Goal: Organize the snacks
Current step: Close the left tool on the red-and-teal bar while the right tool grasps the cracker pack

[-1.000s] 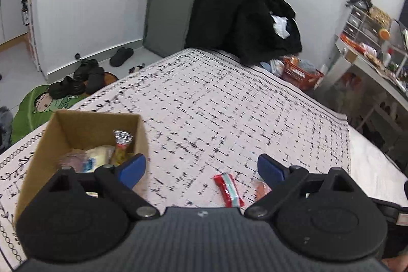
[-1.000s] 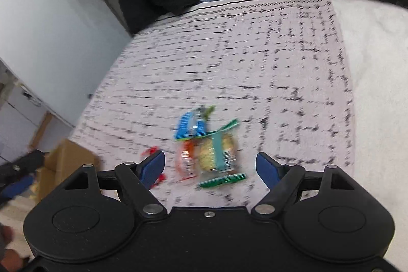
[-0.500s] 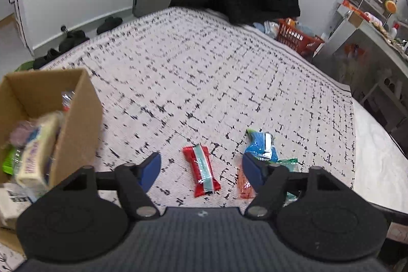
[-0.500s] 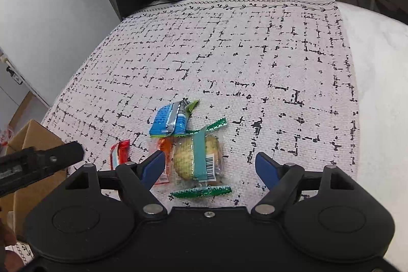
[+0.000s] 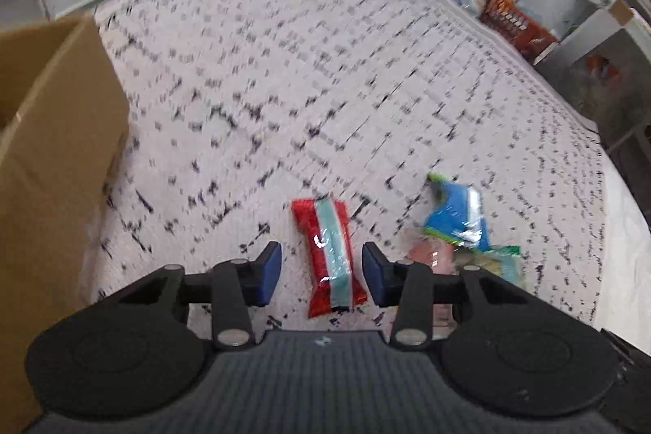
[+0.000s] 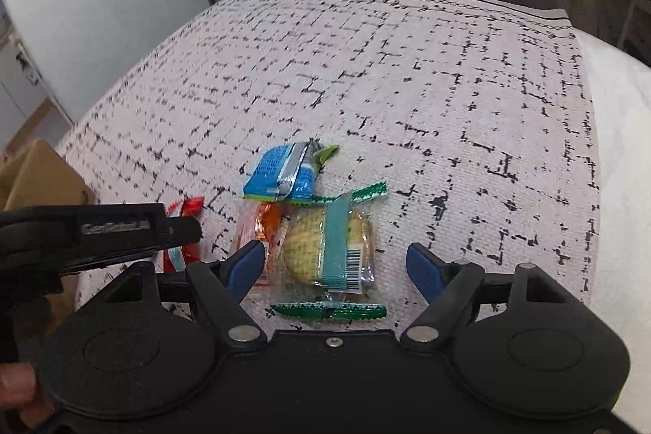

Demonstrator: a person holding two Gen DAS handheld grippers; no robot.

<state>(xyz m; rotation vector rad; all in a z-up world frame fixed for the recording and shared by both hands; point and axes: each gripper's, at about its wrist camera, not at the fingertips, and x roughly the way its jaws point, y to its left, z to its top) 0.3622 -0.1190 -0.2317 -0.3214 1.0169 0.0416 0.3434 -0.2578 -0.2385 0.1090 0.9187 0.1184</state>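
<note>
Now lower than a second ago, the left gripper (image 5: pixel 321 267) is closing around, not yet gripping, a red wrapper with pale-green stripe (image 5: pixel 329 255); the right gripper (image 6: pixel 333 263) is hanging released at lower centre.

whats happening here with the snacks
A person is clearing snack packets off a patterned cloth with a pair of tongs in each hand. The left tongs are closing around a red packet, not yet gripping it. The right tongs hang open over a cracker pack. A cardboard box waits at the left.
</note>
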